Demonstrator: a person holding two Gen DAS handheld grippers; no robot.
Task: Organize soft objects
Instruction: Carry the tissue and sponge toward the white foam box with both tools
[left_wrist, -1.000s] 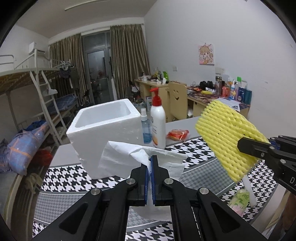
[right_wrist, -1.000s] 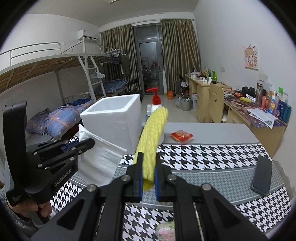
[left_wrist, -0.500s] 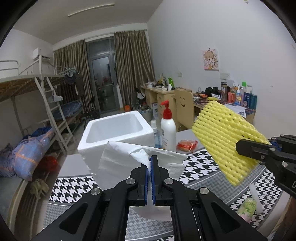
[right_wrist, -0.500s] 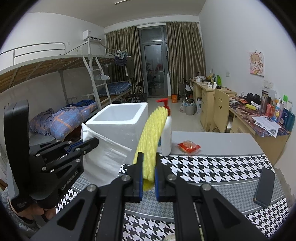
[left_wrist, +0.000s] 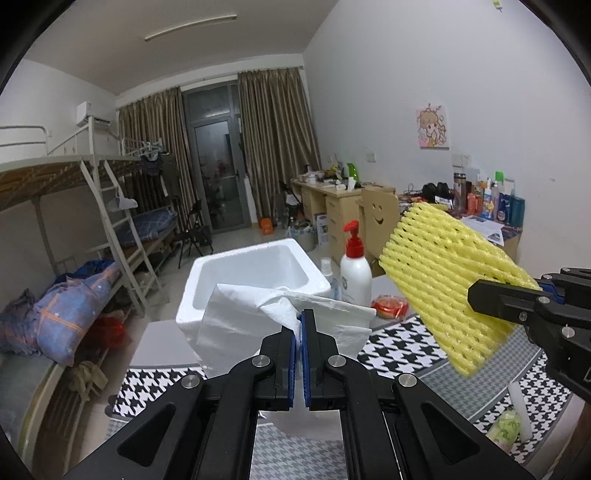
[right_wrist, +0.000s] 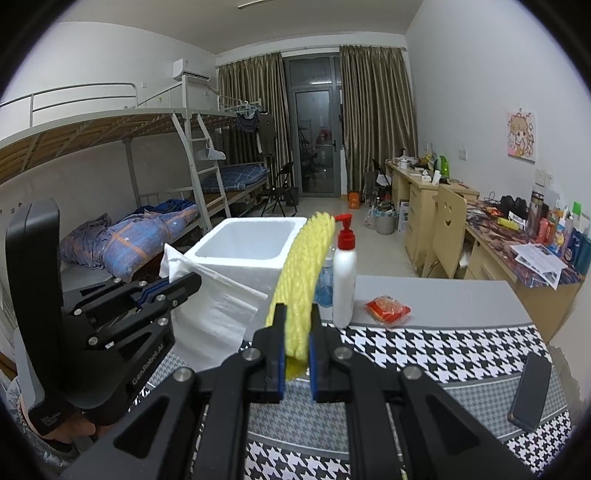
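Hidden or cut off: the lower edge of the white foam sheet (left_wrist: 280, 317) ran behind the left gripper's arms in the left wrist view, so its full length could not be told. The small blue-tinted bottle (right_wrist: 327, 284) sat mostly behind the yellow net and the pump bottle.
Hard to make out: a greenish packet (left_wrist: 506, 430) low at the right on the cloth was too blurred to name.
Left gripper (left_wrist: 301, 325): jaws pressed nearly together, pinching a fold of the white foam sheet, held above the table.
Right gripper (right_wrist: 297, 328): jaws narrow, clamped on the lower end of the yellow foam net (right_wrist: 303, 277), which stood up and curved away from the fingers.
Task things: both soft pieces were in the air, in front of the open white foam box (right_wrist: 245, 251).
In the way: the sheet covered the box's near wall in both views.
Around: a white pump bottle (right_wrist: 344, 280) with a red top stood just right of the box; a red packet (right_wrist: 388, 308) lay on the grey table (right_wrist: 461, 299); a dark phone (right_wrist: 530, 391) lay on the houndstooth cloth (right_wrist: 424, 350).
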